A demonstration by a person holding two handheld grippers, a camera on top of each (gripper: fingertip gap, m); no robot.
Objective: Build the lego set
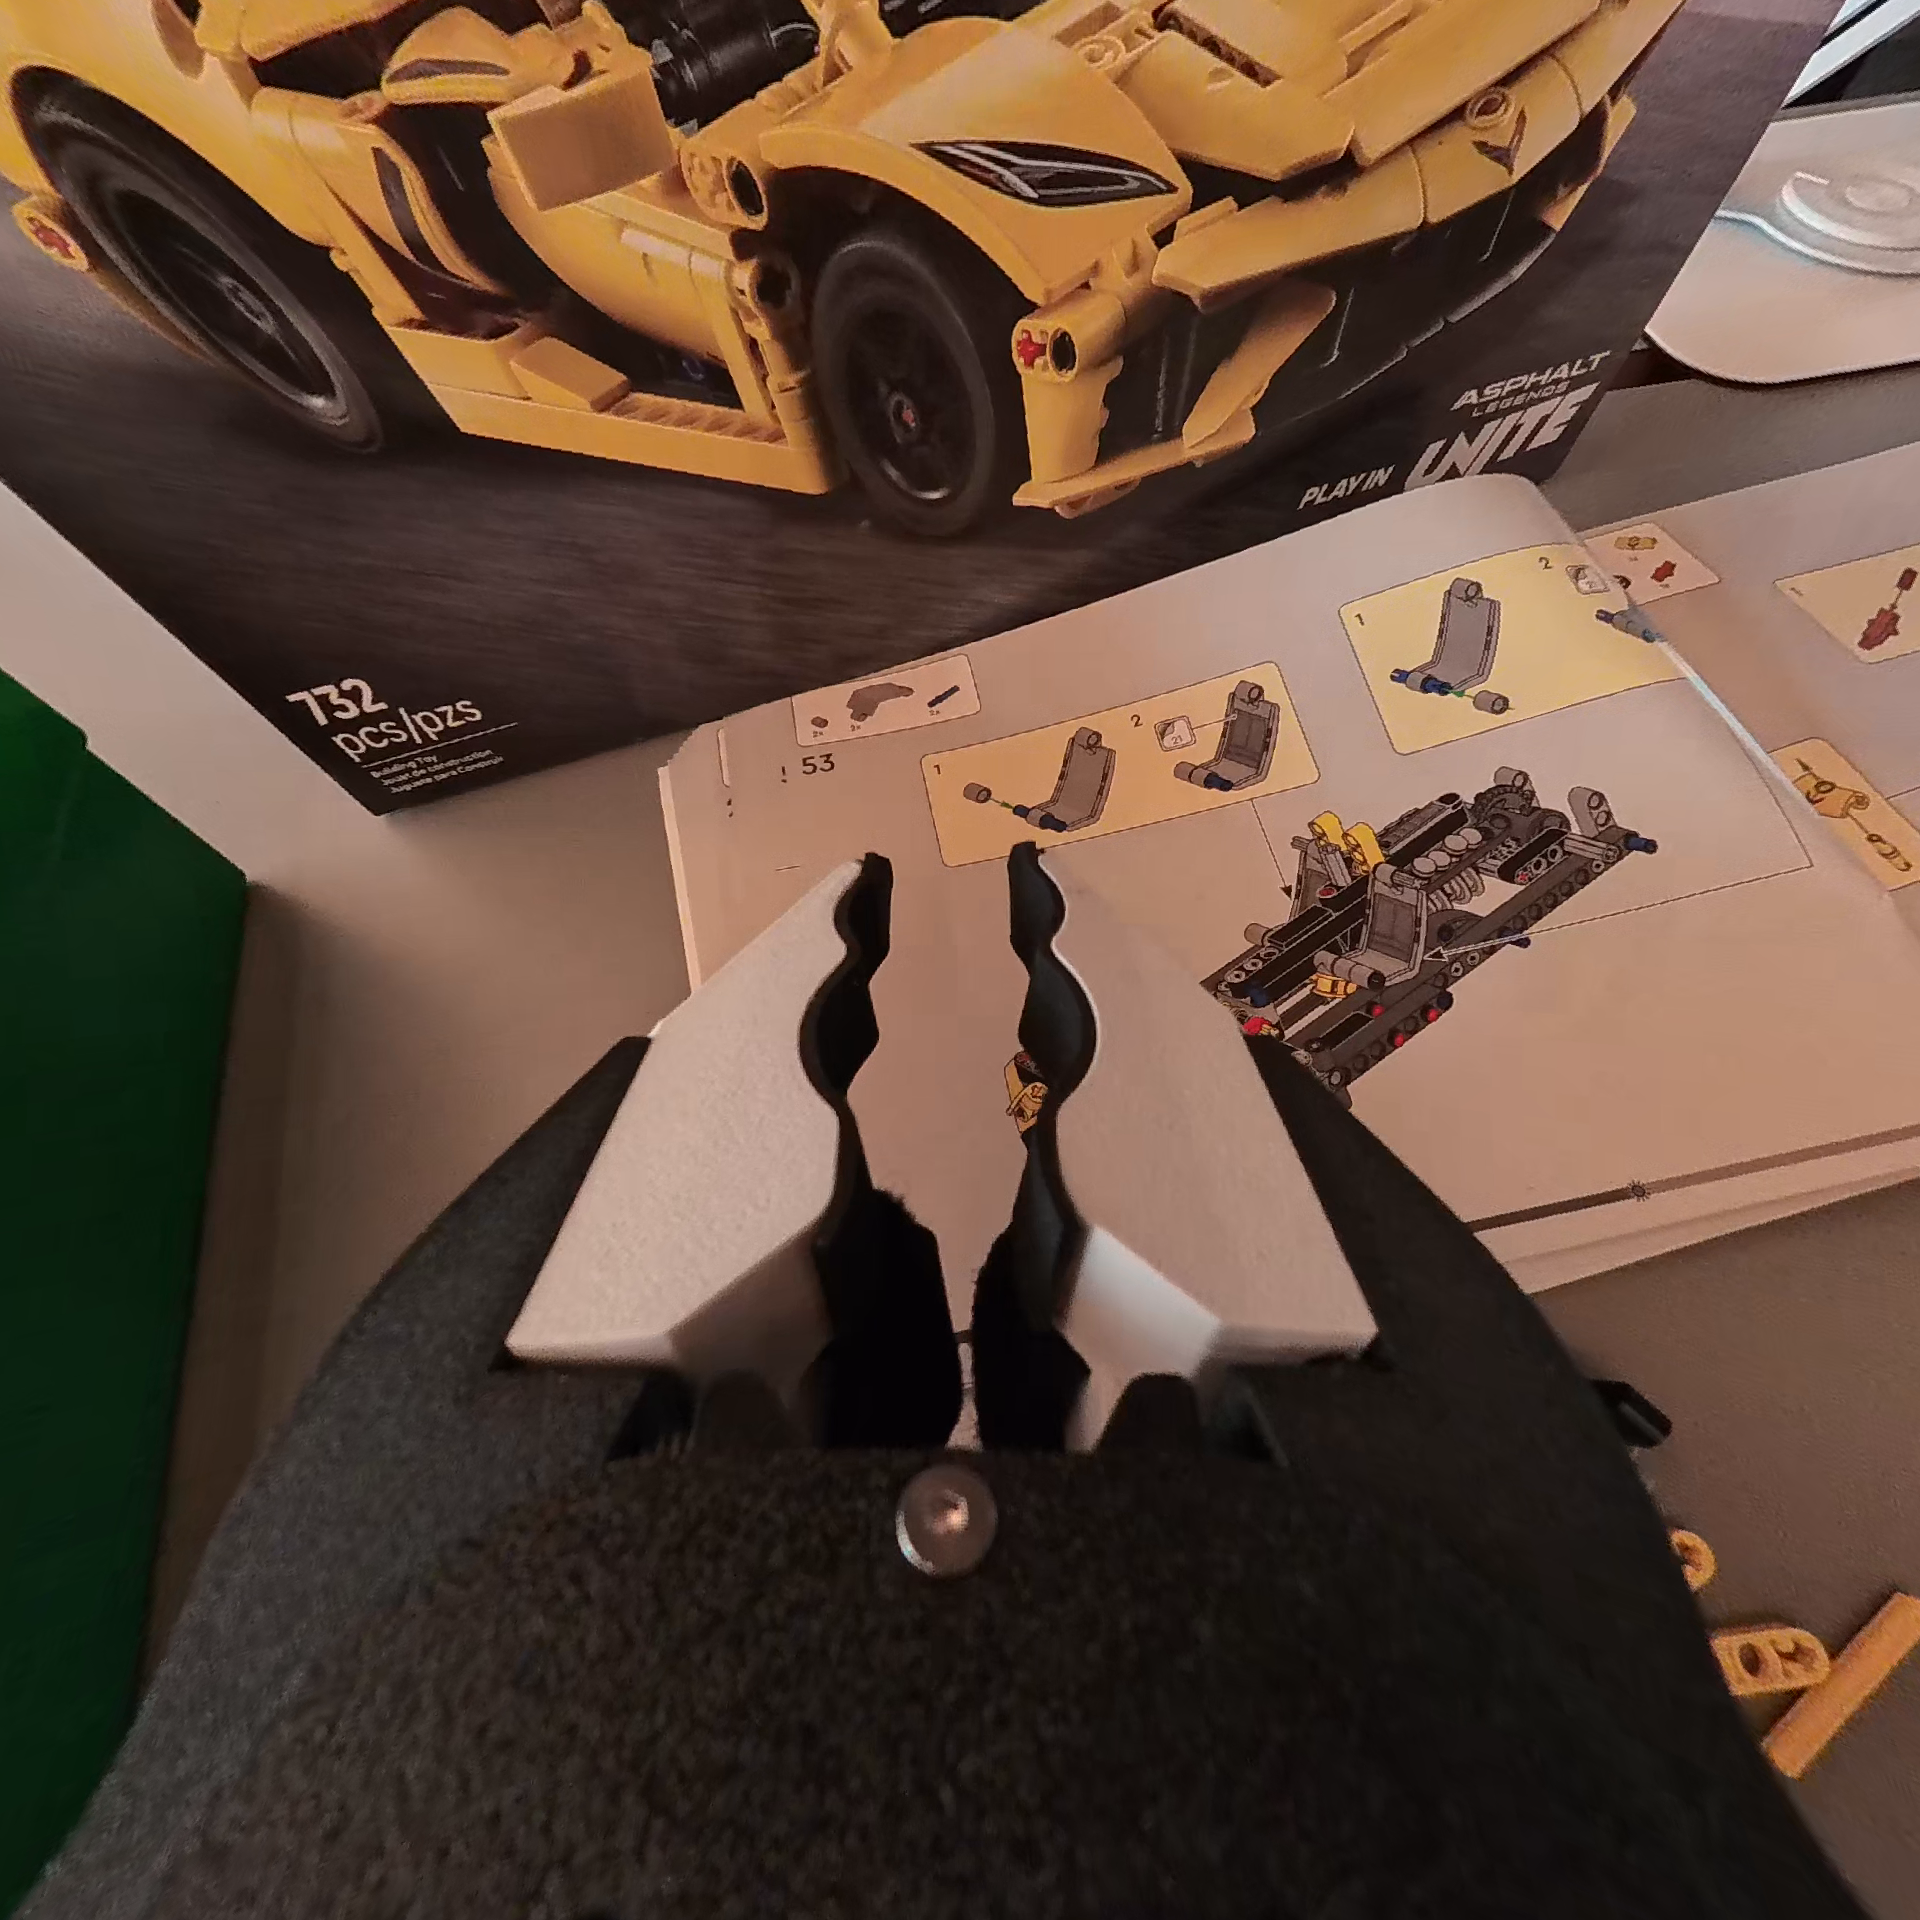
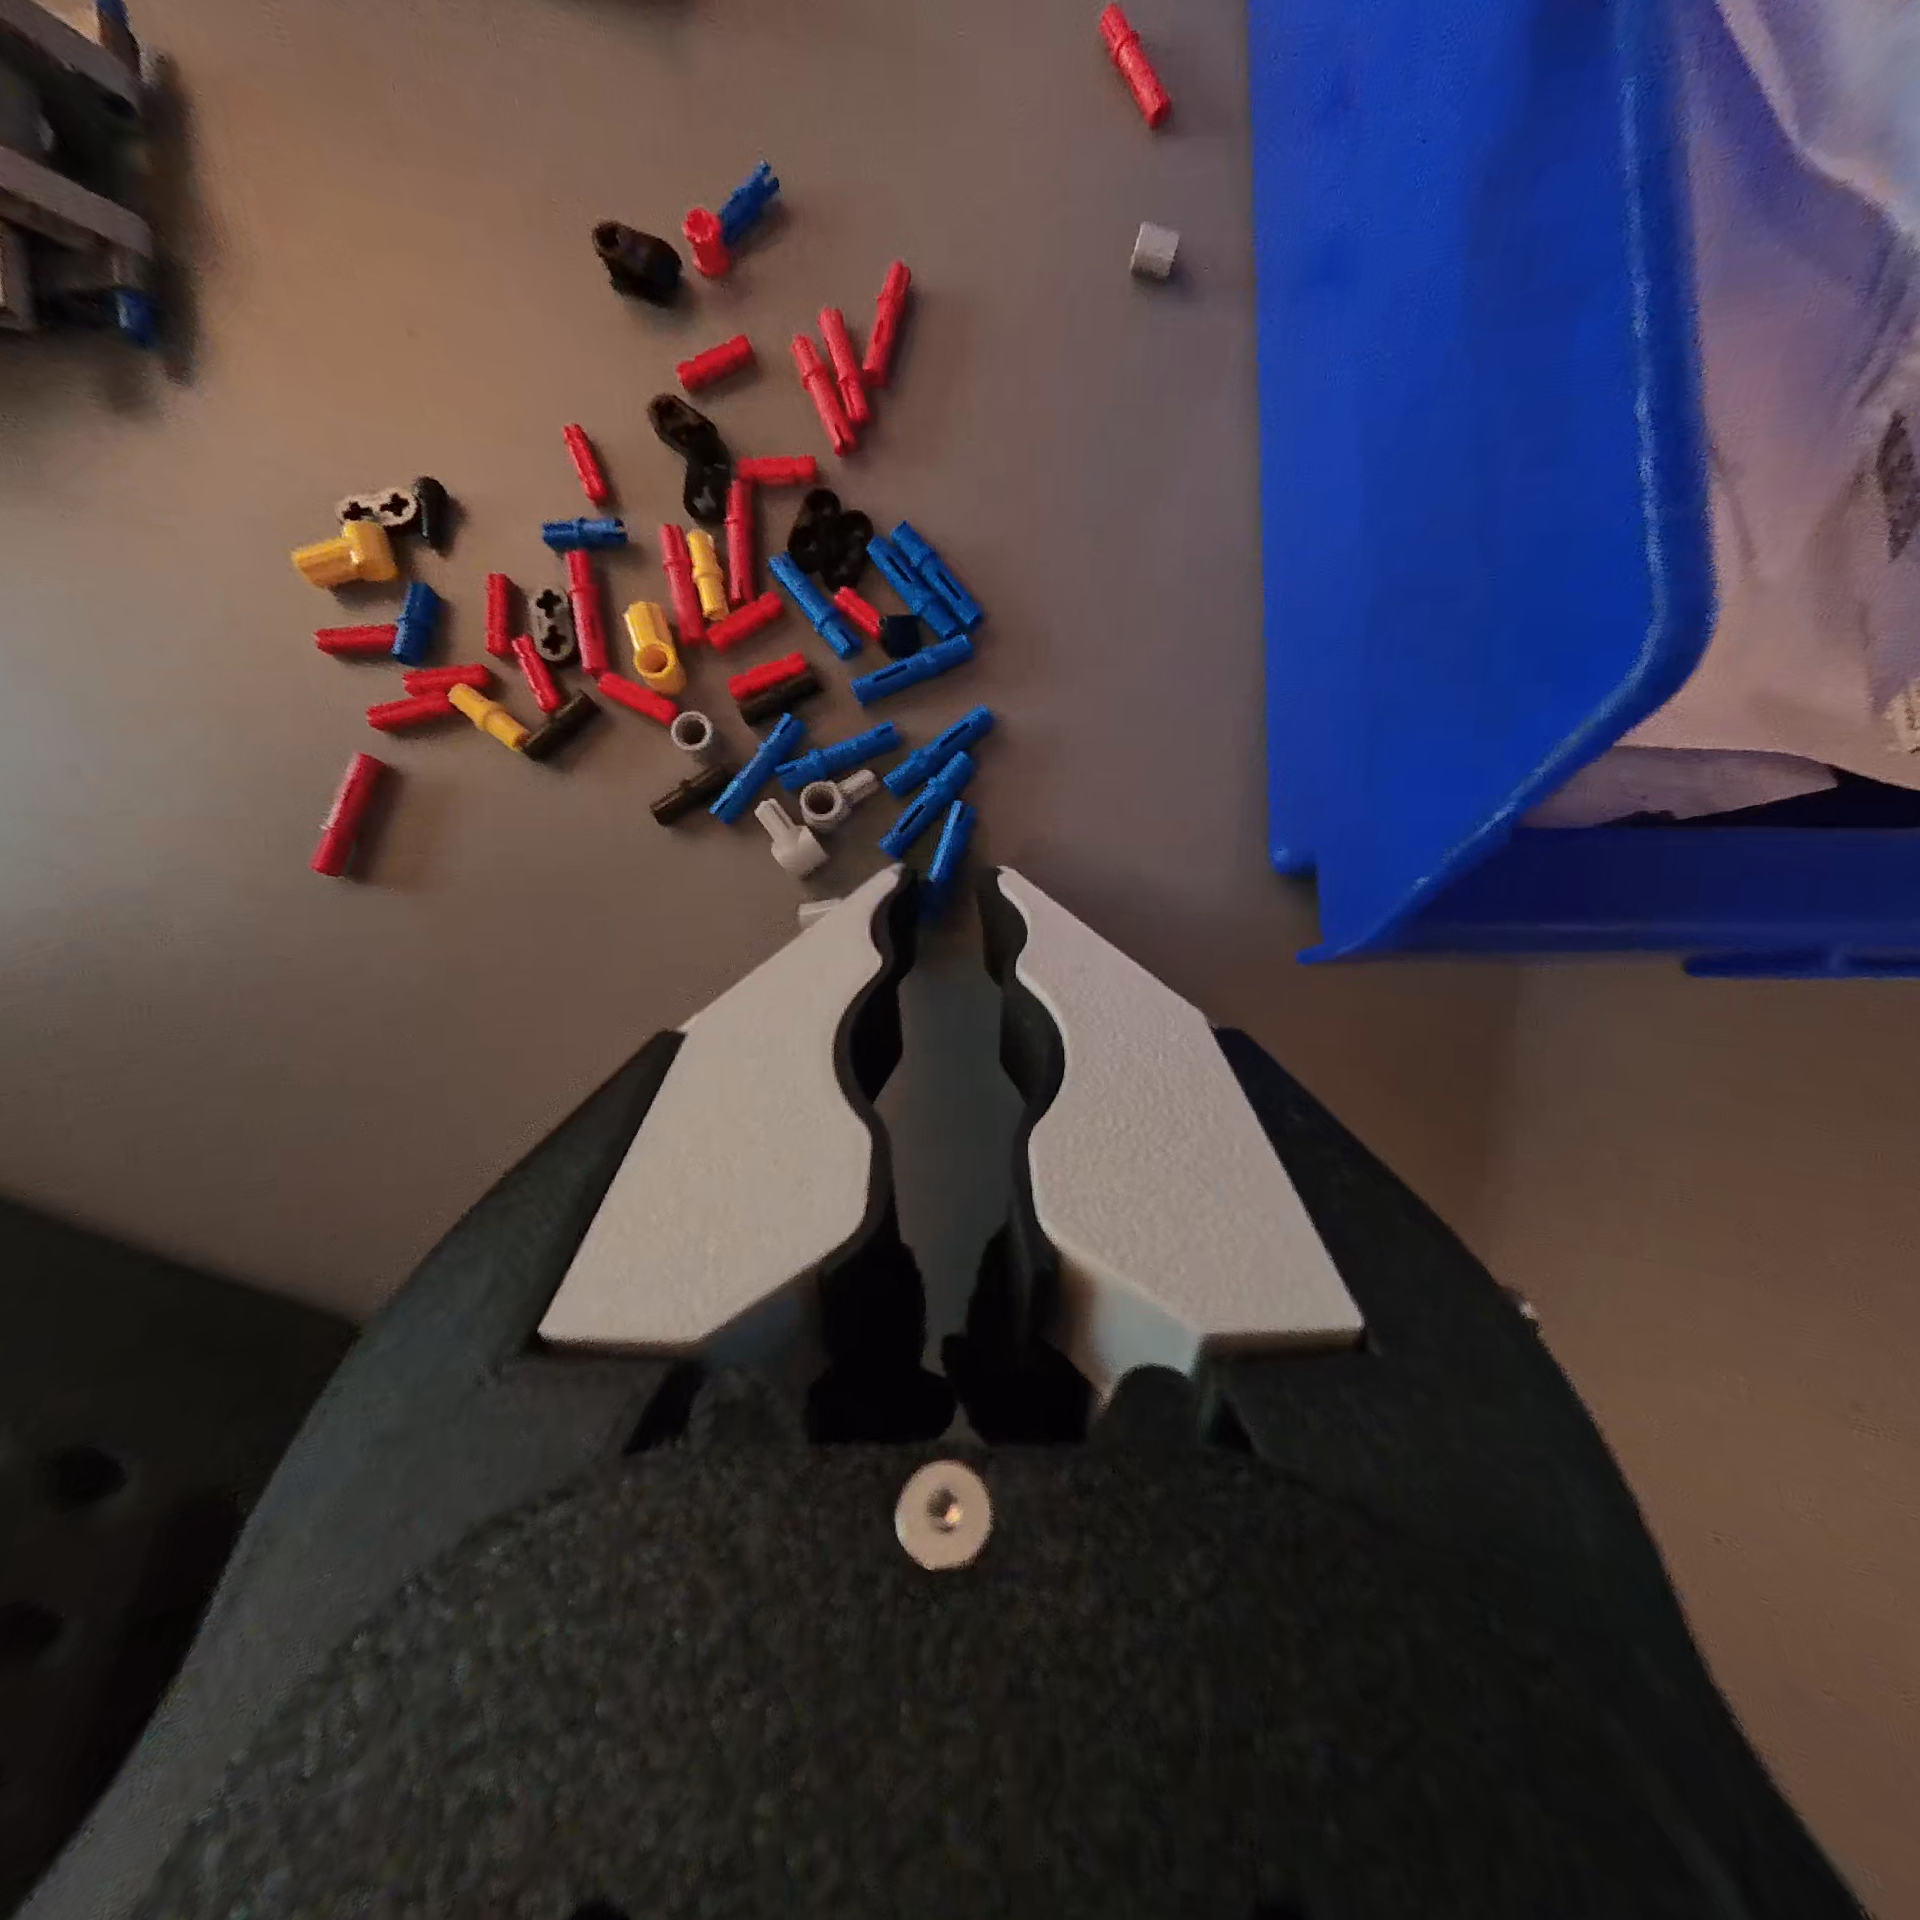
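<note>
Right wrist view, pins: a loose scatter of small Lego connector pins [image 2: 665, 613] lies on the grey bench [image 2: 260, 987], mostly red and blue, with a few yellow, black and light grey pieces among them.
Blue pin at the tips: one blue pin [image 2: 951, 847] lies just ahead of the right tongs [image 2: 951, 883], its near end reaching into the gap between the tips; whether the tips touch it cannot be told.
Right tongs: fingers apart with a narrow gap, nothing clamped.
Blue bin: a blue plastic bin [image 2: 1455, 468] stands to the right of the pins, with pale crumpled bags [image 2: 1808, 416] inside.
Partial build: a blurred grey assembly [image 2: 73, 187] shows at the top left edge, well apart from the pins.
Left wrist view, booklet: the instruction booklet [image 1: 1351, 883] lies open on the bench [image 1: 1662, 1382], showing drawn steps and a grey chassis.
Left tongs: the left tongs [image 1: 951, 857] hang over the booklet's near left corner, fingers apart, empty.
Box: the set's box [image 1: 727, 416], with a yellow sports car printed on it, lies behind the booklet.
Yellow parts: a few tan-yellow beams [image 1: 1808, 1673] lie at the right, near the tongs' body.
Green surface: a green patch [image 1: 94, 987] fills the left edge.
White object: a white rounded thing [image 1: 1829, 239] lies beyond the box at the top right.
</note>
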